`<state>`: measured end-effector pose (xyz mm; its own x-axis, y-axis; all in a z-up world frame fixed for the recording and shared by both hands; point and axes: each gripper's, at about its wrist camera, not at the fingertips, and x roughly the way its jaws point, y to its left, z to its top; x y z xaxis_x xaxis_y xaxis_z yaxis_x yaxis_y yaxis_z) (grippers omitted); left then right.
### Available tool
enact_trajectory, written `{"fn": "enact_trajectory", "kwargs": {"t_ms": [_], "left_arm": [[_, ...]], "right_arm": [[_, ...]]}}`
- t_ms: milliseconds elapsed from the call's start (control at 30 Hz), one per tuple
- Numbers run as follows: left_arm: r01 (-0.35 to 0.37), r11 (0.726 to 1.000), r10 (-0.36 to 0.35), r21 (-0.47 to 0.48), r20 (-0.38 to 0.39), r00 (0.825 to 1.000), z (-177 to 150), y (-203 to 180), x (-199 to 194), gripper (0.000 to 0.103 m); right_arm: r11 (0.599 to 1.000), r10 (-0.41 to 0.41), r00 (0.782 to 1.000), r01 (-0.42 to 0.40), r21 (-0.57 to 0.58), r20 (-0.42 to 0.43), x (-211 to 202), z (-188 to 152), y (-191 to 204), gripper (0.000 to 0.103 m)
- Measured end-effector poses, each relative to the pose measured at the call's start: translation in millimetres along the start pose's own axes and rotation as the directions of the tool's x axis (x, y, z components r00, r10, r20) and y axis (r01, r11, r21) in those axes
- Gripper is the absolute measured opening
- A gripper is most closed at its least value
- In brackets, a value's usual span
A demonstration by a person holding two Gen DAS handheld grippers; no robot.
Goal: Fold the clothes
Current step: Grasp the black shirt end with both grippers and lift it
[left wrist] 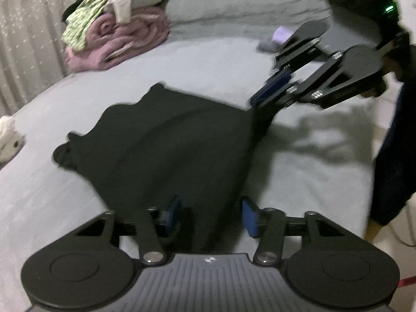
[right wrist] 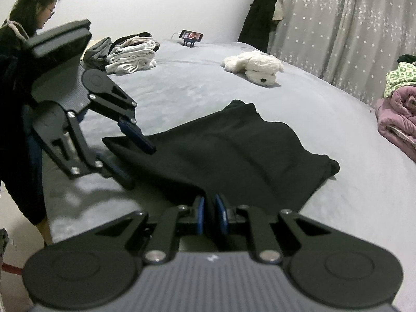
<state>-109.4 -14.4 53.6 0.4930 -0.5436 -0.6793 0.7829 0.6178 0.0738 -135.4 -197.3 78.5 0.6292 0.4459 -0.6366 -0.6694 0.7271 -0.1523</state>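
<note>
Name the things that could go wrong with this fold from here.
1. The left claw is open around the black garment's near edge; if it lifts before it shuts, that corner may stay on the bed and the fold skews.
2. The right claw pinches only a small bit of the edge, which might slip out.

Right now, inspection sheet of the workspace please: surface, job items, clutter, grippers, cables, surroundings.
Surface: grey bed sheet, lightly wrinkled.
Job's things: black garment spread flat on the bed, one edge lifted.
Clutter: white plush dog; pile of white clothes; pink blanket stack with green-patterned cloth on top; phone on a stand.
Grippers: right gripper shut on the garment's near edge; left gripper open, fingers either side of the garment's edge.
Cables: a thin cable by the phone; a red strip on the floor, unclear.
Surroundings: starred grey curtain, white wall, dark coat hanging in the corner.
</note>
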Motion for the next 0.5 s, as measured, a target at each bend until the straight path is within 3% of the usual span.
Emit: {"fn": "enact_trajectory", "kwargs": {"t_ms": [167, 367, 500], "left_arm": [[-0.015, 0.999, 0.014, -0.028, -0.017, 1.0, 0.1, 6.3, 2.4, 0.012], [0.009, 0.993, -0.009, -0.118, 0.005, 1.0, 5.8, 20.0, -0.1, 0.01], [0.023, 0.986, -0.02, -0.167, 0.016, 1.0, 8.8, 28.3, -2.1, 0.01]], "right_arm": [[1.0, -0.004, 1.0, 0.003, -0.02, -0.008, 0.8, -4.6, 3.4, 0.013], [0.997, 0.023, 0.999, -0.026, -0.071, -0.034, 6.4, -14.1, 10.4, 0.035], [0.993, -0.004, 0.998, -0.004, -0.12, -0.07, 8.9, -22.9, 15.3, 0.033]]}}
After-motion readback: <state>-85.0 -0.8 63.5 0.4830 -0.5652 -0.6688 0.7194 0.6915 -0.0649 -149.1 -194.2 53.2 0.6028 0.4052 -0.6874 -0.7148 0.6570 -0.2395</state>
